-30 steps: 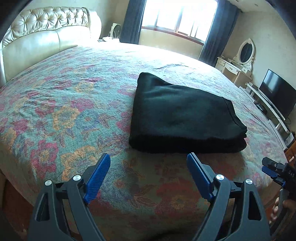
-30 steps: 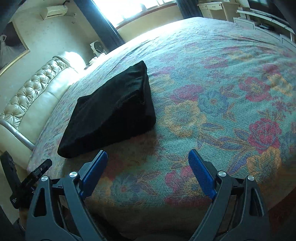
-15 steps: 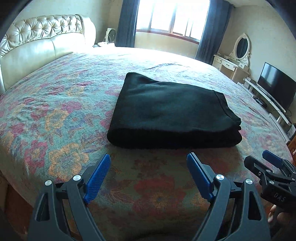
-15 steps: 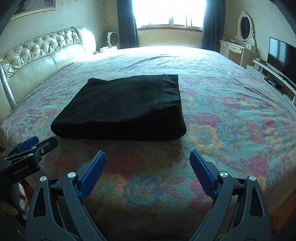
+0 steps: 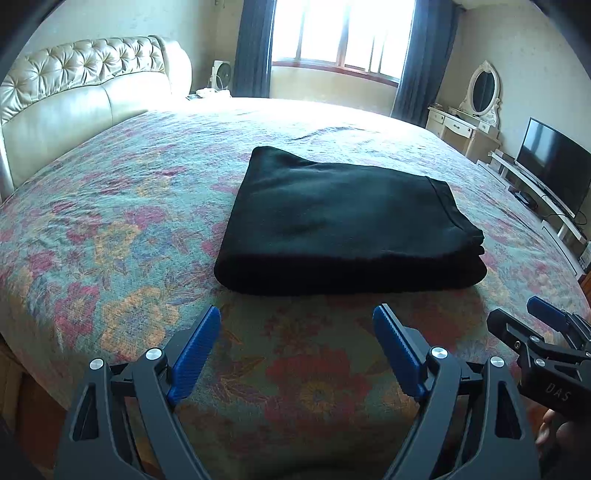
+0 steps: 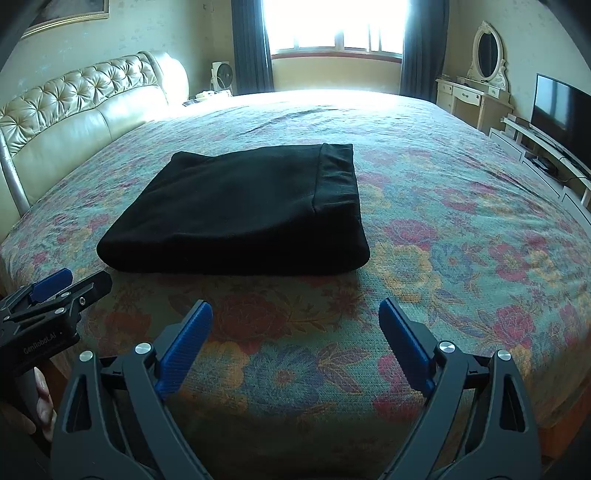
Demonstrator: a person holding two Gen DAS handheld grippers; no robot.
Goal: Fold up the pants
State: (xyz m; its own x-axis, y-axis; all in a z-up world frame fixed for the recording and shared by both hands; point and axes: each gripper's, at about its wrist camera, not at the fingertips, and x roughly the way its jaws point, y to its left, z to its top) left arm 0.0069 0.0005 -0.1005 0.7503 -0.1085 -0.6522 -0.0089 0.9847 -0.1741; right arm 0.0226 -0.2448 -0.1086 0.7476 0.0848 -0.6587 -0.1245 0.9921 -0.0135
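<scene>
The black pants point(image 5: 343, 218) lie folded into a thick rectangle on the floral bedspread point(image 5: 110, 236); they also show in the right wrist view point(image 6: 243, 214), waistband at the right end. My left gripper point(image 5: 297, 328) is open and empty, just short of the pants' near edge. My right gripper point(image 6: 295, 321) is open and empty, a little back from the near edge. Each gripper shows at the side of the other's view: the right one point(image 5: 532, 325), the left one point(image 6: 70, 284).
A tufted cream headboard point(image 5: 74, 96) stands at the left. A window point(image 5: 340, 33) with dark curtains is at the far side. A dressing table with oval mirror point(image 5: 476, 107) and a TV point(image 5: 554, 162) on a low stand are at the right.
Both grippers have swung round to face the pants squarely and level, side by side at the near edge of the bed. The pants have not moved.
</scene>
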